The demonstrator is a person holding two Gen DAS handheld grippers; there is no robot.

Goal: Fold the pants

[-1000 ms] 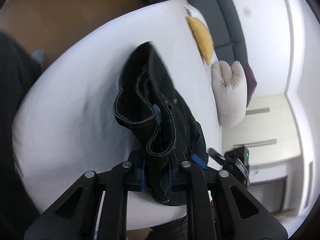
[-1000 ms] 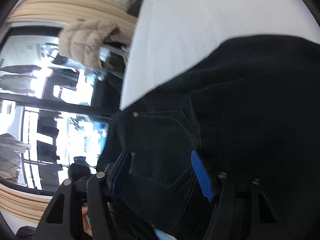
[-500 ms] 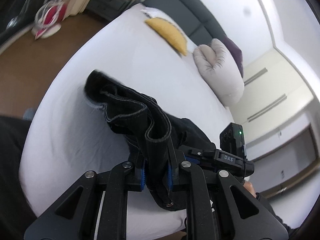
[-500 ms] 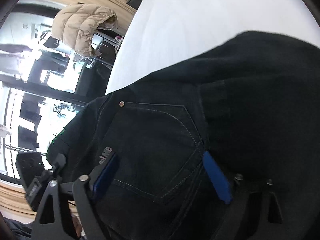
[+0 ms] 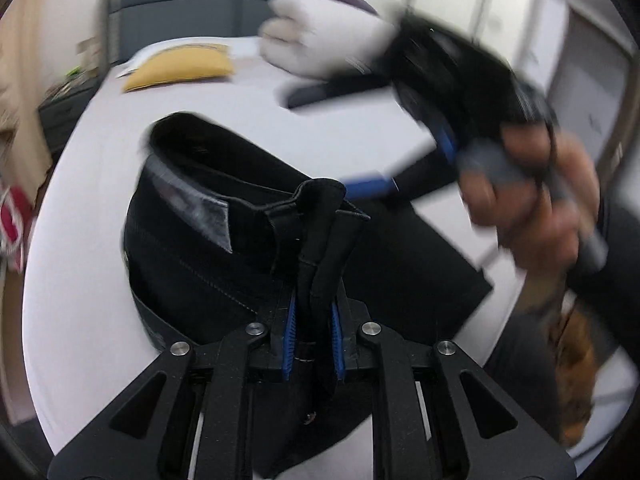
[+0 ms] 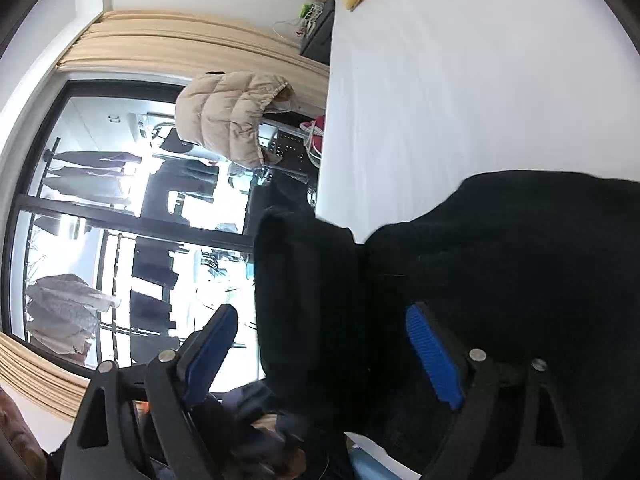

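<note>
The black pants were found partly folded on the white bed, one layer already doubled over another, though an edge was held lifted and not yet laid flat; by that reading the fold was under way, with at least the setting down and smoothing of that edge left to do. The left gripper was seen nearly closed, its blue fingers pinched on a gathered edge of the cloth. The right gripper was seen with its fingers spread wide, having just been opening; dark cloth lay between them, but nothing was pressed by either pad. A yellow cushion and a pale plush pillow were set near a dark headboard. Beyond the bed, a beige padded jacket hung before a large window edged with curtains.
</note>
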